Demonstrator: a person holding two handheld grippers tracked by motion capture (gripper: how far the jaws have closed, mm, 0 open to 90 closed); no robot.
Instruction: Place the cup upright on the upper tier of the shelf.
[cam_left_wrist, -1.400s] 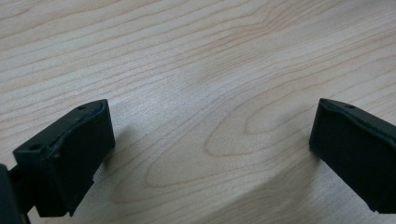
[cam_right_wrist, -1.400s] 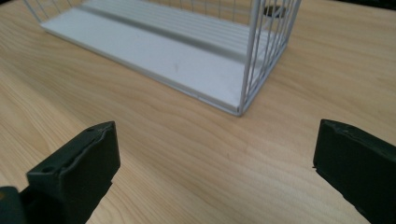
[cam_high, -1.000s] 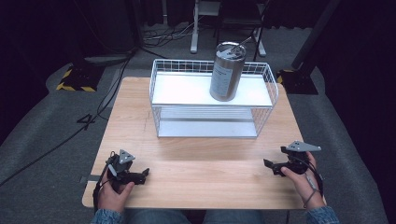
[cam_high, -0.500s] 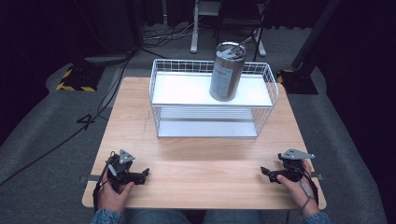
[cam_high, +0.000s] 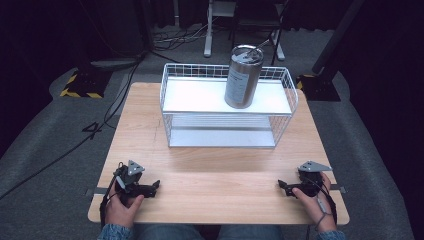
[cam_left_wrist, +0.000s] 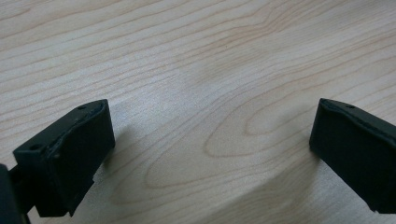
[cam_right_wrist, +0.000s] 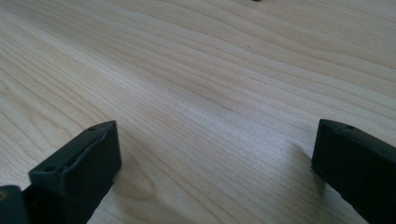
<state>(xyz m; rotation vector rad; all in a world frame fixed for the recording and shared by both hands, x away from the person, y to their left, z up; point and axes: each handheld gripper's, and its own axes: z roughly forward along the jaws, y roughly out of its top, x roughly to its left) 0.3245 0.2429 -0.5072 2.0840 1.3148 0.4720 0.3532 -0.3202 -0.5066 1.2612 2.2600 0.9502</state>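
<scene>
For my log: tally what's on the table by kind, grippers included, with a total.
Metal tumbler: 1, upright on the rack's upper shelf
White wire rack: 1
Handheld grippers: 2, left gripper and right gripper, both resting with jaws open
Total: 4

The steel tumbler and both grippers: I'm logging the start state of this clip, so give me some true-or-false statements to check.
1. The steel tumbler stands upright on the top shelf of the white wire rack. True.
2. The left gripper grips the tumbler. False: its jaws are open over bare table.
3. The right gripper is open. True.
4. A second tumbler sits on the rack's lower shelf. False: that shelf holds nothing.
</scene>
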